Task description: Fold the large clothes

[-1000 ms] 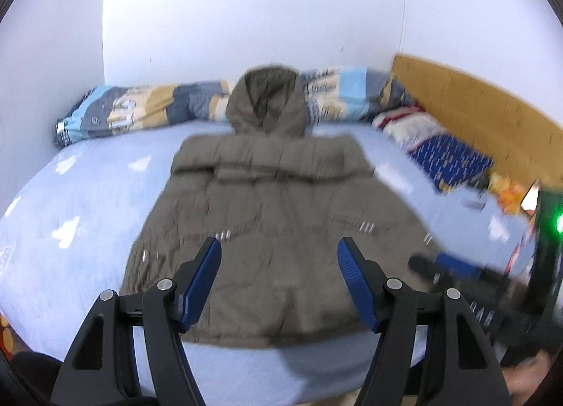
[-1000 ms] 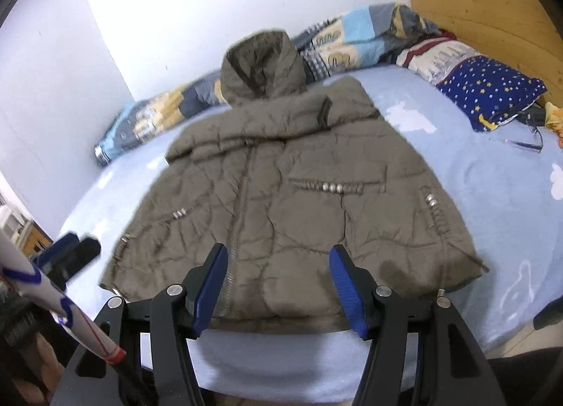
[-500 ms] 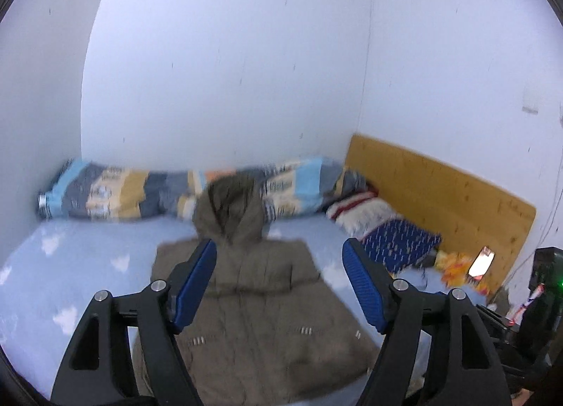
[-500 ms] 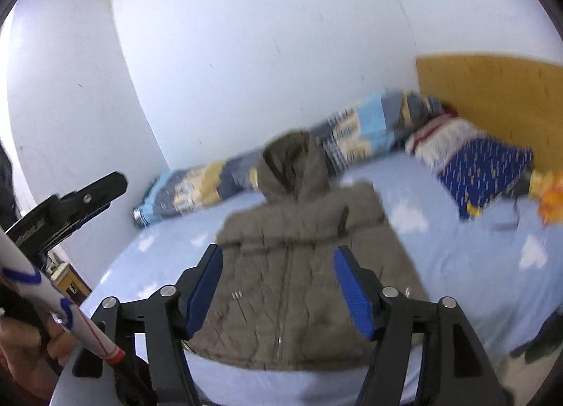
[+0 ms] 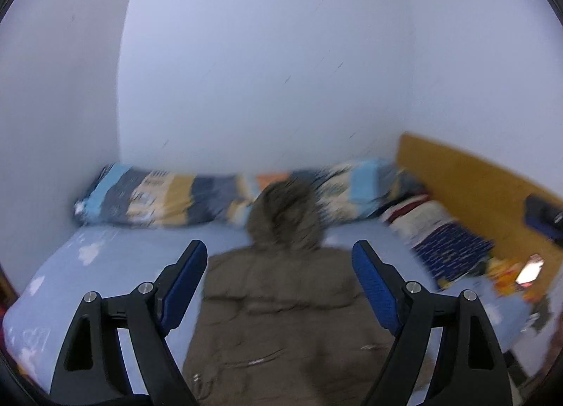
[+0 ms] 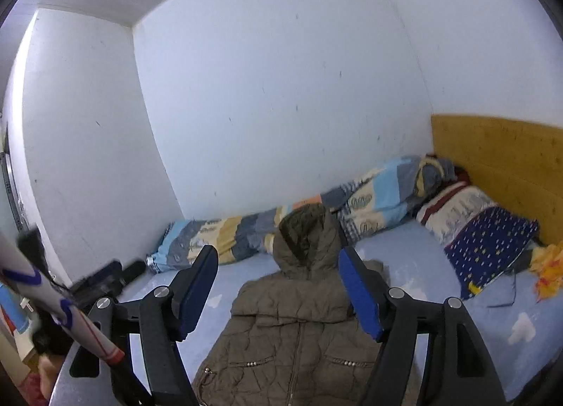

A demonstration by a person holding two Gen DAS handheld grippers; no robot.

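Note:
An olive-brown hooded padded jacket lies spread flat, front up, on the light blue bed, hood towards the wall. My left gripper hovers well above the jacket's lower half, its jaws opening with nothing between them. My right gripper is likewise raised above the jacket, jaws opening and empty. Neither touches the cloth. The jacket's hem is cut off by the bottom of both views.
A rolled patchwork quilt lies along the wall behind the hood. Pillows and a wooden headboard are at the right. A striped pole and dark items stand at the left of the right wrist view.
Both grippers have risen and tilted up, so the jacket dropped low in both views and the walls fill the frame. Both pairs of jaws have spread wider.

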